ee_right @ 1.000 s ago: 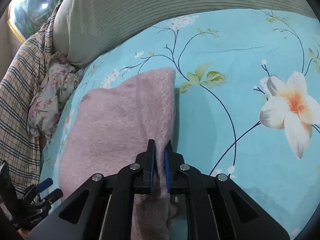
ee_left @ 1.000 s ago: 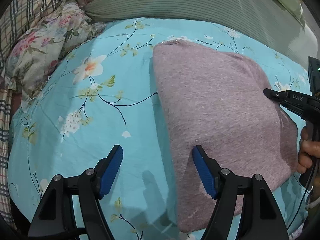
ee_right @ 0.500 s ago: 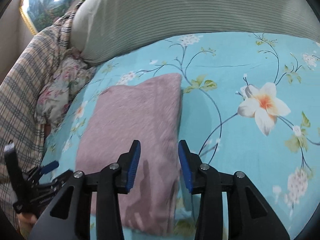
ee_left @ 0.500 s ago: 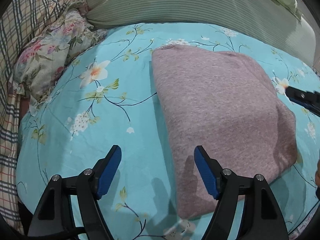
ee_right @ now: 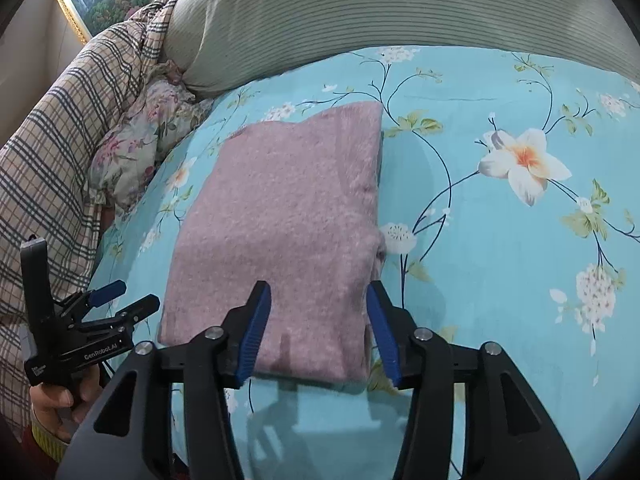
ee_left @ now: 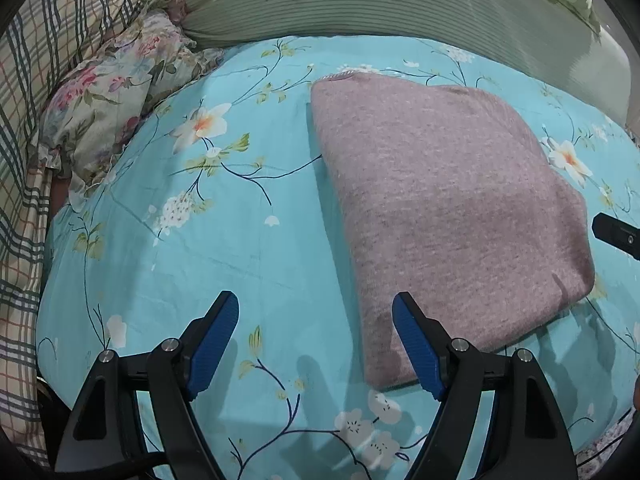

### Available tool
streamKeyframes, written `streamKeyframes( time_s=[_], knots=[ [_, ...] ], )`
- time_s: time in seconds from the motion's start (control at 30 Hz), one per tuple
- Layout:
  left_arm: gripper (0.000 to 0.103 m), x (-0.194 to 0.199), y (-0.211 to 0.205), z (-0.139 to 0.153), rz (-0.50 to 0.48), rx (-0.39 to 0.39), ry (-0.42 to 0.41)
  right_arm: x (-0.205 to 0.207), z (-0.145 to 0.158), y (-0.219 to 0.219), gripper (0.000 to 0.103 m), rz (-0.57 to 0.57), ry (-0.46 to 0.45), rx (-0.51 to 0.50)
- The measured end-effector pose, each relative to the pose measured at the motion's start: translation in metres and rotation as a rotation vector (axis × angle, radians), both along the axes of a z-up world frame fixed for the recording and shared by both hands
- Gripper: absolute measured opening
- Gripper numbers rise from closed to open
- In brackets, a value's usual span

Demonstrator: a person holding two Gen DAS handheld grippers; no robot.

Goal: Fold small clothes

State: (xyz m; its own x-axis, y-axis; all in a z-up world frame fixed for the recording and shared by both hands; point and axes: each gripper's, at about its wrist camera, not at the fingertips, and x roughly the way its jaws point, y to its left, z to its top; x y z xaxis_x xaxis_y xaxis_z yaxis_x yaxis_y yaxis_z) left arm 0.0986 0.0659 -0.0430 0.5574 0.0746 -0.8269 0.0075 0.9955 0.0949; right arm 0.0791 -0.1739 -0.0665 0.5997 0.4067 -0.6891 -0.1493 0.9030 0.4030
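The folded garment (ee_right: 288, 232) lies flat mid-bed (ee_right: 520, 320), long axis running away toward the pillow (ee_right: 360, 20). The right gripper (ee_right: 318, 332), jaws wide and empty, hangs over its near edge (closer). The left gripper (ee_left: 316, 344), also wide, straddles its left border. Readable: "GenRobot.AI" on the left gripper's body.

Soft even light, faint shadows, sharp focus, fisheye-warped edges.

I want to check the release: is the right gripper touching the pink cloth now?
Cannot tell. In the right wrist view the right gripper is open over the folded pink cloth, but its fingertips overlap the fabric, so no gap or contact shows plainly.
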Motion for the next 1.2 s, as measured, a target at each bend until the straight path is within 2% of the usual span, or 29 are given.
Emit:
streamKeyframes(
  time_s=[0.23,0.4,0.5,0.7,0.87,1.03,1.2],
  knots=[
    [0.08,-0.006,-0.001,0.002,-0.01,-0.007,-0.005,-0.006,-0.001,0.006,0.057,0.02,0.004,-0.005],
    [0.081,-0.003,0.0,0.0,-0.016,-0.053,0.012,0.007,0.005,0.004,0.059,0.008,-0.02,-0.008],
    [0.081,0.006,0.004,0.001,-0.016,-0.099,0.019,0.027,0.007,-0.002,0.059,-0.016,-0.029,-0.008],
    [0.081,0.028,0.009,0.004,-0.004,-0.131,0.01,0.083,0.001,-0.02,0.059,-0.063,-0.017,0.048],
    [0.081,0.046,0.014,0.0,0.009,-0.163,0.024,0.109,-0.005,-0.023,0.059,-0.072,-0.001,0.079],
    [0.081,0.056,0.015,-0.004,0.012,-0.183,0.037,0.103,-0.007,-0.017,0.059,-0.049,0.009,0.079],
    [0.081,0.056,0.016,-0.004,0.005,-0.178,0.037,0.085,-0.006,-0.01,0.06,-0.019,0.001,0.023]
  ],
)
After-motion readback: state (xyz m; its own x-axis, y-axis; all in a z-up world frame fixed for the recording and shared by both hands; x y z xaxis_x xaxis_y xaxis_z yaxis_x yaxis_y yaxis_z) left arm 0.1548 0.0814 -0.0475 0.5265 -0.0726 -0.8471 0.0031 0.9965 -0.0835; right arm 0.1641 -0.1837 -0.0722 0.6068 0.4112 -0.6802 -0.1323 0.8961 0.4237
